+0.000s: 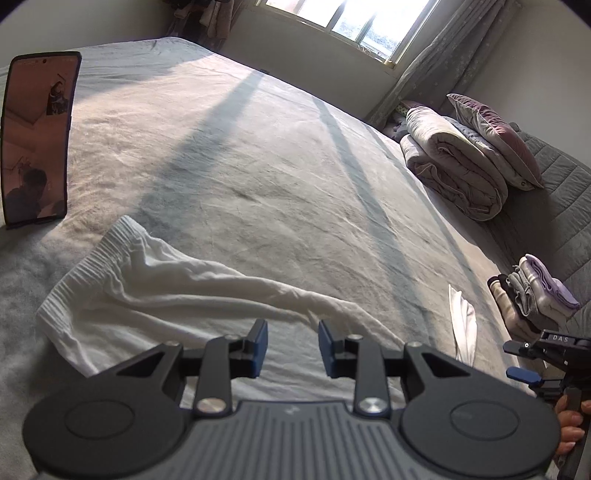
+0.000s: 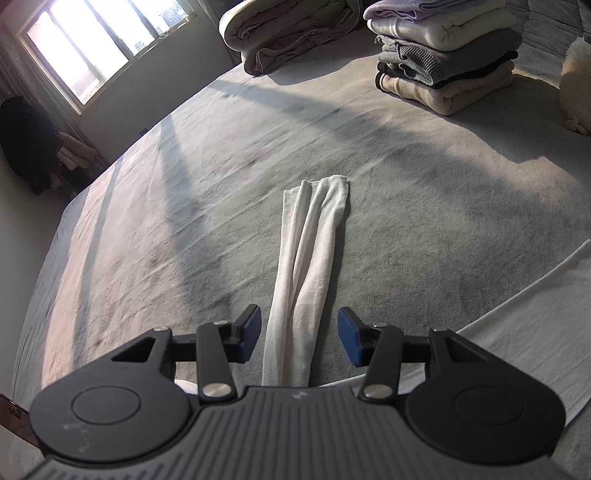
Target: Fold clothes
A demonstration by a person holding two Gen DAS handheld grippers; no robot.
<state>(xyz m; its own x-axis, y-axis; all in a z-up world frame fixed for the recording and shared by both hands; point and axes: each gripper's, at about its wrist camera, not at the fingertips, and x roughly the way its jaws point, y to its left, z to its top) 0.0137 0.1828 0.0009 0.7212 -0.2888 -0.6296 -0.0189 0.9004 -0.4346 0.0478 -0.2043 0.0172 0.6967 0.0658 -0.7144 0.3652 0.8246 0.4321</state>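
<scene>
A white pair of trousers (image 1: 177,295) lies crumpled on the grey bed, its ribbed waistband (image 1: 88,273) at the left. My left gripper (image 1: 293,347) hovers just above the cloth, open, its blue pads apart and touching nothing. At the right edge of that view a hand holds my right gripper (image 1: 515,361) beside the leg's end (image 1: 461,325). In the right wrist view the narrow white trouser leg (image 2: 310,258) runs straight away from my right gripper (image 2: 299,339). That gripper is open, and the leg passes under the gap between its jaws without touching the pads.
A phone (image 1: 37,140) stands upright at the left on the bed. A stack of folded clothes (image 2: 443,55) and a rolled quilt (image 2: 291,29) sit at the bed's far side, with a pillow (image 1: 495,140). More white cloth (image 2: 535,332) lies at the right. The window (image 2: 96,44) throws long shadows.
</scene>
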